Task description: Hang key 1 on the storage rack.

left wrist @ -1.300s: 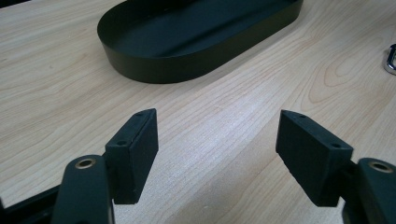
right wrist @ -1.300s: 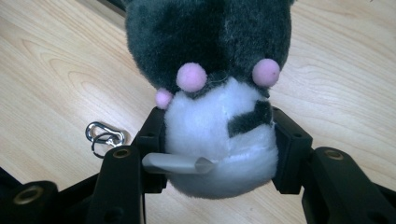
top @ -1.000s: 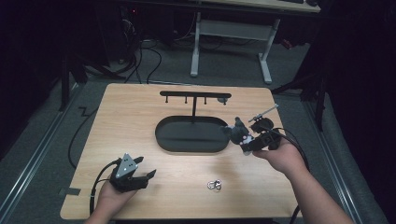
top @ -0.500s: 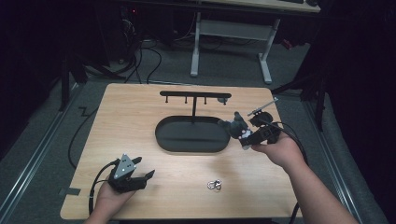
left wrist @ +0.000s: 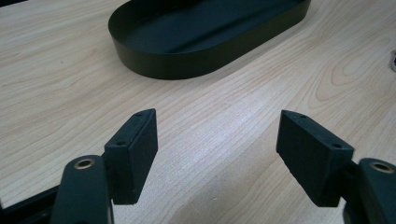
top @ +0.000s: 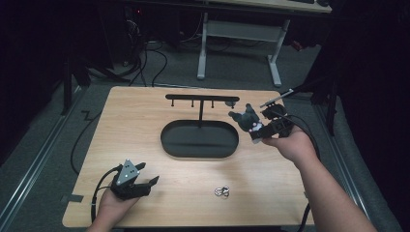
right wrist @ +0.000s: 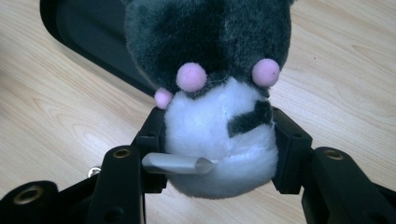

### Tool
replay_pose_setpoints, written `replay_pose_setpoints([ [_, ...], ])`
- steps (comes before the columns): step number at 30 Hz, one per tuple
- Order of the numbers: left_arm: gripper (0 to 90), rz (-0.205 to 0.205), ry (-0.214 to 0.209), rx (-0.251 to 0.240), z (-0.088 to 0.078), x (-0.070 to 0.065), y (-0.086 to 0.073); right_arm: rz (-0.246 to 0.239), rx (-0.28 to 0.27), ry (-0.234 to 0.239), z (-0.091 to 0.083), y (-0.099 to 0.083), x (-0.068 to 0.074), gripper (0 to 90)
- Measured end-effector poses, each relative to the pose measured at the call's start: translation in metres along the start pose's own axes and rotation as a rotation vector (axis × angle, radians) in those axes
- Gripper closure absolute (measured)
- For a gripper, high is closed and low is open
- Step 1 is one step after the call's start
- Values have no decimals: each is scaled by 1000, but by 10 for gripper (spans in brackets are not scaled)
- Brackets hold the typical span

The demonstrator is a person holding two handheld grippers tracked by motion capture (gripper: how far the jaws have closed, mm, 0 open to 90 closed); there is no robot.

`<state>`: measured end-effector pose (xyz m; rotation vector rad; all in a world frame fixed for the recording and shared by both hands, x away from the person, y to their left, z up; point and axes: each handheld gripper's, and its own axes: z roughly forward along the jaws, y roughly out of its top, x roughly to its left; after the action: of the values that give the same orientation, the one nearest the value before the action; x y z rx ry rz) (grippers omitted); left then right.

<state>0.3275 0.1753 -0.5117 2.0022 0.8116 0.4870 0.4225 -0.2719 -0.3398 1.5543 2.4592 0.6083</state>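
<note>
My right gripper [top: 256, 129] is shut on a small grey and white plush toy [top: 246, 117] with pink dots, held above the table just right of the black oval tray [top: 199, 140]. In the right gripper view the plush toy [right wrist: 217, 88] is squeezed by its white belly in my right gripper [right wrist: 218, 140], with the tray [right wrist: 79, 32] behind it. A black stand with a hook bar [top: 200, 99] rises from the tray. My left gripper [top: 147, 179] rests near the table's front left, open and empty. My left gripper [left wrist: 217, 147] faces the tray [left wrist: 205, 32].
A small metal ring piece [top: 222, 192] lies on the wooden table [top: 135, 121] near the front edge, right of centre. Cables trail off the table's left side. A white desk frame [top: 239, 36] stands on the floor beyond the table.
My right gripper has lifted the plush toy and carried it back and up, closer to the right end of the hook bar. My left gripper has stayed still.
</note>
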Motion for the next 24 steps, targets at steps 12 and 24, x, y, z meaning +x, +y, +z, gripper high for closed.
replay_pose_setpoints([
  [12,300,-4,-7,-7,0,1,1,-15,-28,-7,-10,20,9,497],
  [24,300,-4,-12,-5,-1,2,2,17,-44,-42,-8,24,1,496],
])
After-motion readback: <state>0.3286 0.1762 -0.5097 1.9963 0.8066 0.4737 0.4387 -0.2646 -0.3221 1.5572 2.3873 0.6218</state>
